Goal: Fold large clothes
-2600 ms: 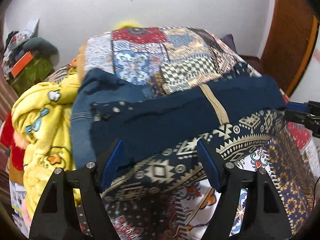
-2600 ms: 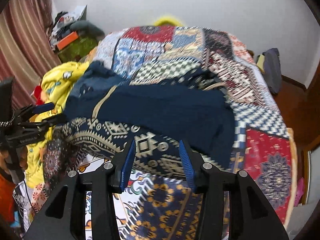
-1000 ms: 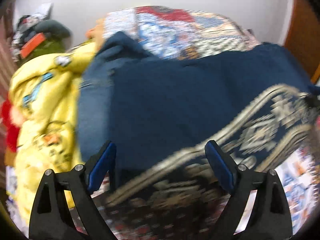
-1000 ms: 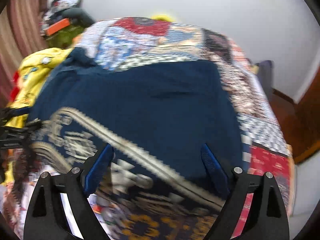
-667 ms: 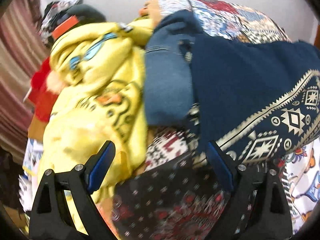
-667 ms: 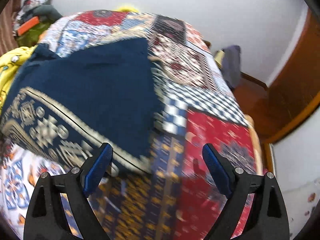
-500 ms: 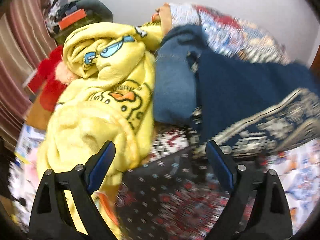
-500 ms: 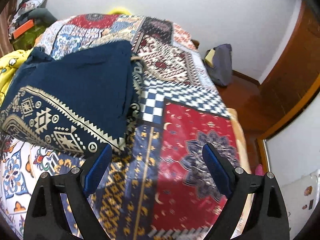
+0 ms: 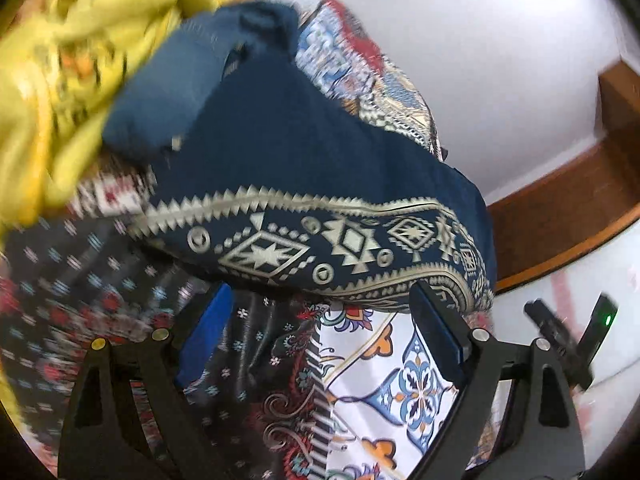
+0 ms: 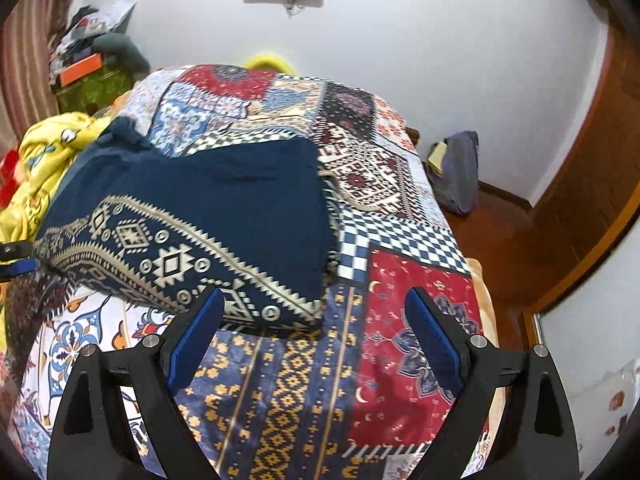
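A folded navy garment (image 10: 224,200) with a cream geometric border lies on the patchwork bed cover (image 10: 400,320). In the left wrist view the same navy garment (image 9: 300,160) fills the middle, and its border runs just beyond the fingertips. My left gripper (image 9: 320,308) is open and tilted, over the bed cover at the garment's near edge, with nothing between the pads. My right gripper (image 10: 312,312) is open too, above the cover at the garment's near right corner. The left gripper's tip (image 10: 16,260) shows at the garment's left end.
A yellow cartoon blanket (image 10: 44,156) and a blue denim piece (image 9: 168,92) are heaped left of the garment. A dark backpack (image 10: 460,172) sits on the wooden floor to the right. A wooden door (image 10: 592,160) stands behind it. Clutter (image 10: 92,52) fills the back left corner.
Both grippers have backed off the navy garment, which now lies folded. The left view swung to the yellow blanket, then rolled back to the garment. The right gripper's jaws widened and it rose.
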Tool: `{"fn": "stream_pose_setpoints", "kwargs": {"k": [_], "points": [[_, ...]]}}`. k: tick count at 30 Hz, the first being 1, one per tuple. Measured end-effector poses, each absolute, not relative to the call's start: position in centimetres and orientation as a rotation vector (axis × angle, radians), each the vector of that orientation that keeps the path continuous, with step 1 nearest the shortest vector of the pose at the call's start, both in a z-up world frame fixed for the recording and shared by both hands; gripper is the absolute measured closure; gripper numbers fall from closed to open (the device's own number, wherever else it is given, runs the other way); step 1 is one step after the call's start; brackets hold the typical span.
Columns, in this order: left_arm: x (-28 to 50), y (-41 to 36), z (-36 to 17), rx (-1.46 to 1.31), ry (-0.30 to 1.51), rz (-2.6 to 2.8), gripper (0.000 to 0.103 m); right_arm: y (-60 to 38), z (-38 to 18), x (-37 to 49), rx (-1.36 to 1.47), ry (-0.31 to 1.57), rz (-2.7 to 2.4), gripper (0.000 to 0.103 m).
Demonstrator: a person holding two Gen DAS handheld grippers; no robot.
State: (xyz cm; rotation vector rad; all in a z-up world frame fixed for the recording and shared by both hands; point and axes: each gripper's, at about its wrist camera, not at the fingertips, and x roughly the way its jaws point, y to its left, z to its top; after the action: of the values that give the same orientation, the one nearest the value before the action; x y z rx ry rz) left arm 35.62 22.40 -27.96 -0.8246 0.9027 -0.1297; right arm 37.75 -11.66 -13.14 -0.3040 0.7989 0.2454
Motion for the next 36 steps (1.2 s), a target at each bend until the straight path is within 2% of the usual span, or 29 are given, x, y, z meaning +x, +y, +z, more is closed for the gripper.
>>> {"fn": "stream_pose_setpoints", "kwargs": {"k": [3,9,10,13,15,18,20,21,24,31,36], "points": [[36.2,23.1,-30.6,-0.935,0.904,-0.091,0.016,-10.9,-13.8,37.7,-0.325,0.803,0.257,0.013],[39.1,24.0,-30.8,-0.935,0.816,-0.088,0.018,-9.9,-14.5,38.2,-0.29,0.834,0.284,0.013],[39.9,24.3,-31.2,-0.952,0.809,-0.077,0.02,-9.7,-14.6,38.3,-0.289,0.837,0.285,0.013],[42.0,24.7,-32.4,-0.976,0.826,-0.045,0.037,-9.3,-14.8,38.4,-0.291,0.844,0.284,0.013],[42.9,24.3,-32.2,-0.941,0.84,-0.022,0.042,-9.0,-14.8,38.3,-0.294,0.849,0.283,0.013],[42.5,23.6,-30.4,-0.87,0.828,0.027,0.058,-8.5,-14.8,38.1,-0.301,0.867,0.309,0.013],[41.9,23.3,-28.8,-0.821,0.812,0.063,0.072,-8.2,-14.6,38.0,-0.301,0.879,0.332,0.013],[41.6,23.3,-28.1,-0.805,0.808,0.08,0.074,-7.9,-14.5,38.0,-0.299,0.885,0.344,0.013],[40.6,23.5,-26.0,-0.768,0.782,0.099,0.099,-6.7,-13.6,38.0,-0.275,0.899,0.396,0.013],[36.6,21.6,-15.9,-0.463,0.561,0.085,0.099,-1.6,-12.2,39.3,-0.208,0.911,0.526,0.013],[35.1,21.4,-12.7,-0.308,0.508,0.133,0.099,3.4,-14.2,41.0,-0.146,1.008,0.635,0.013]]}}
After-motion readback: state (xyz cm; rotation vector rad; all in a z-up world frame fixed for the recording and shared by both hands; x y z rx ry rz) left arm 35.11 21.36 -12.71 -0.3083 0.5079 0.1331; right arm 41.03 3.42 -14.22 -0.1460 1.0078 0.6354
